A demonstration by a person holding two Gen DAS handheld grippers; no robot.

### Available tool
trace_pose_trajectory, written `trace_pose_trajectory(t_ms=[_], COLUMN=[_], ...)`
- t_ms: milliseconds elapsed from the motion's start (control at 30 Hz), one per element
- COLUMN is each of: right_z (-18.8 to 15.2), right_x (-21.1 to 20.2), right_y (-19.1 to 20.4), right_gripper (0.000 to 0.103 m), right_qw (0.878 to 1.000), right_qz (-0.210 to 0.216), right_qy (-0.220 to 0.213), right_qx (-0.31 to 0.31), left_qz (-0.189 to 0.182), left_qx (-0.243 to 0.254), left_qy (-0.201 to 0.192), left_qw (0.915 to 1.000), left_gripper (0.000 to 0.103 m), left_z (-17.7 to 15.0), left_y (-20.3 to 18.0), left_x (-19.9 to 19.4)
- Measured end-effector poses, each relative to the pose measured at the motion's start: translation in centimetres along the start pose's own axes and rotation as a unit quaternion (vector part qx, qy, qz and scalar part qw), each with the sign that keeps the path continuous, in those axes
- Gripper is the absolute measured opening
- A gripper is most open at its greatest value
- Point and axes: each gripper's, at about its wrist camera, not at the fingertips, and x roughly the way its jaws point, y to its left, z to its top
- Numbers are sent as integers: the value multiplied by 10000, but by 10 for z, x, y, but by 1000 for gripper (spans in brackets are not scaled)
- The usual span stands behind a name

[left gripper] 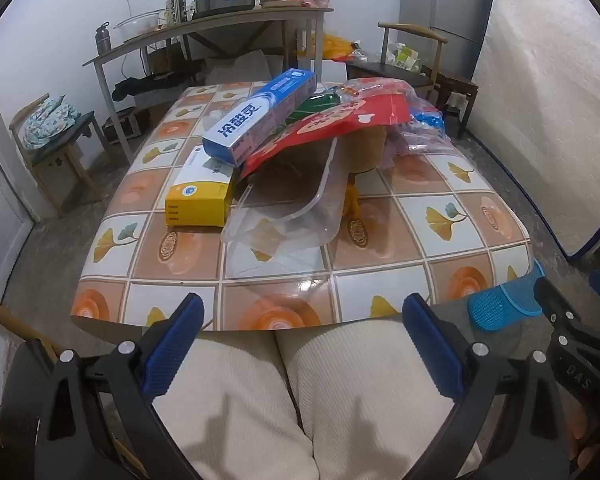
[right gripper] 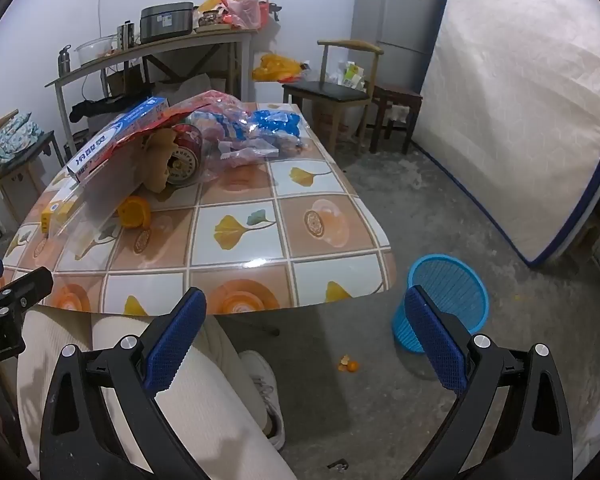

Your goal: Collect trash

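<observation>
A pile of trash lies on the tiled table (left gripper: 400, 268): a blue toothpaste box (left gripper: 260, 116), a yellow box (left gripper: 198, 196), a red snack bag (left gripper: 328, 120), a clear plastic lid (left gripper: 296, 208), a brown paper cup (left gripper: 364, 148) and crumpled clear wrappers (left gripper: 420, 128). In the right wrist view I also see an orange cap (right gripper: 134, 211) and a red can (right gripper: 186, 156). A blue waste basket (right gripper: 446, 300) stands on the floor right of the table. My left gripper (left gripper: 302, 336) is open and empty, held over the person's lap before the table edge. My right gripper (right gripper: 306, 332) is open and empty, near the basket.
Orange peel (right gripper: 349, 365) lies on the floor by the basket. A mattress (right gripper: 520, 120) leans at the right. Chairs (right gripper: 336, 92), a fridge (right gripper: 400, 20) and a shelf table (right gripper: 156, 52) stand behind. The person's knees (left gripper: 300, 400) are below the table edge.
</observation>
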Motion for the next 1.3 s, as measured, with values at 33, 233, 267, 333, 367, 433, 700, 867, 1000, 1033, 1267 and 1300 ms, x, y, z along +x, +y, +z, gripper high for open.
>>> trace_pose_trajectory(t_ms=[33, 233, 267, 333, 367, 433, 700, 867, 1000, 1033, 1267, 1300], right_z=[0, -1, -1, -1, -1, 0, 1, 2, 3, 2, 4, 4], right_x=[0, 1, 2, 1, 1, 0, -3, -8, -8, -7, -8, -8], right_y=[0, -1, -1, -2, -2, -1, -2, -1, 0, -1, 0, 0], right_gripper=[95, 95, 95, 95, 95, 95, 95, 95, 95, 95, 95, 95], right_qw=[10000, 10000, 10000, 10000, 10000, 10000, 10000, 10000, 10000, 10000, 10000, 10000], right_qz=[-3, 17, 13, 14, 19, 23, 18, 32, 34, 31, 55, 57], right_qy=[-5, -23, -23, -24, -21, -17, -34, -70, -67, -74, -75, -74], right_qx=[2, 15, 12, 9, 10, 9, 7, -7, -5, -7, -10, -19], left_qz=[-5, -9, -8, 0, 6, -2, 19, 20, 28, 33, 50, 46], left_qx=[-3, -12, -14, -16, -19, -26, -95, -208, -256, -267, -323, -333], left_qy=[4, -25, -30, -26, -24, -25, -14, -34, -41, -40, -42, -39], left_qw=[10000, 10000, 10000, 10000, 10000, 10000, 10000, 9998, 9997, 9996, 9995, 9994], left_gripper=[97, 97, 97, 97, 97, 97, 97, 97, 97, 97, 97, 97], left_z=[0, 0, 0, 0, 0, 0, 2, 2, 1, 2, 2, 2], left_y=[0, 0, 0, 0, 0, -1, 2, 9, 12, 12, 14, 15], left_x=[0, 0, 0, 0, 0, 0, 1, 0, -1, -1, -1, -1])
